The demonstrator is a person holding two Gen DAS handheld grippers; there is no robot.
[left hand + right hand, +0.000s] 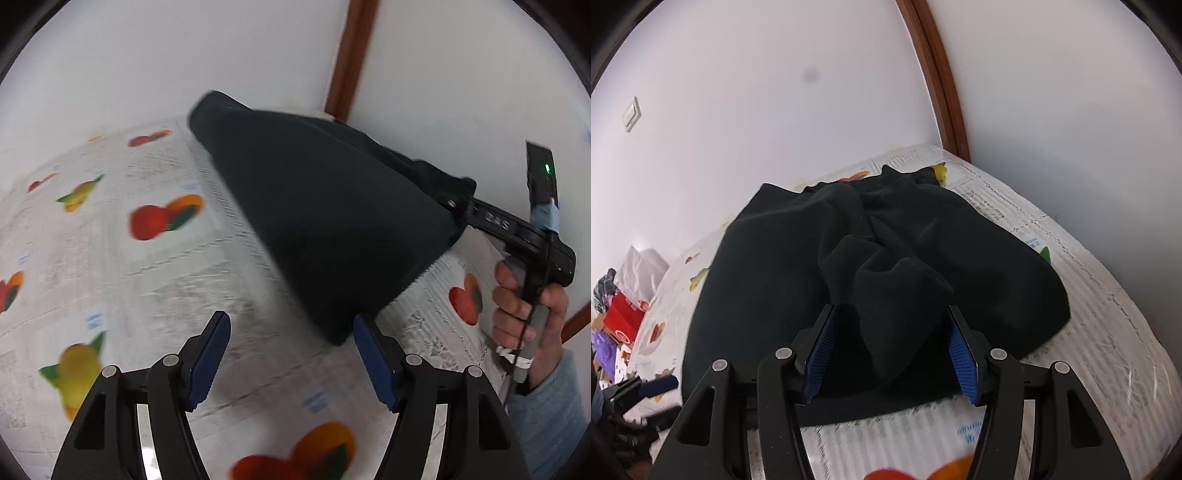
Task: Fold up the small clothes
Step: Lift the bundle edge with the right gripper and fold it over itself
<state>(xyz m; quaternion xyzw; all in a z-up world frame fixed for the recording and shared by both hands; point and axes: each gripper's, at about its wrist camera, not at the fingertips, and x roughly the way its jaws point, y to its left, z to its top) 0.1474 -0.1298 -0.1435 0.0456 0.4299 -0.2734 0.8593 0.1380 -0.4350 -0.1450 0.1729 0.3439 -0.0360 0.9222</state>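
**tablewatcher:** So, standing next to the bed here. The dark garment (820, 266) is lying on the fruit-print bedspread (1082, 295), up toward the wall corner by the brown wooden trim (942, 92). The right gripper (890, 354) has its blue pads spread apart, and a bunched fold of the cloth sits right between them. As far as I can see the pads aren't squeezing it, there's a gap on both sides. Looks to me like a fold just got laid down.

**foldfan22:** What about the other one?

**tablewatcher:** The left gripper (291, 362) is open too, nothing in it. It hangs over bare bedspread, with the near corner of the garment just beside its right-hand pad (373, 362), maybe brushing it, too blurry to say. From that view the cloth runs as a long wedge away from the fingers, up and to the left, and you can see the person's hand (524, 310) on the right tool's handle at the far edge of it.

**foldfan22:** So who goes next?

**tablewatcher:** My guess, the right one is nearer, it's practically on top of the pile. But the lump sits in the middle, so whoever smooths or folds next probably has to work across that long axis, not along it.
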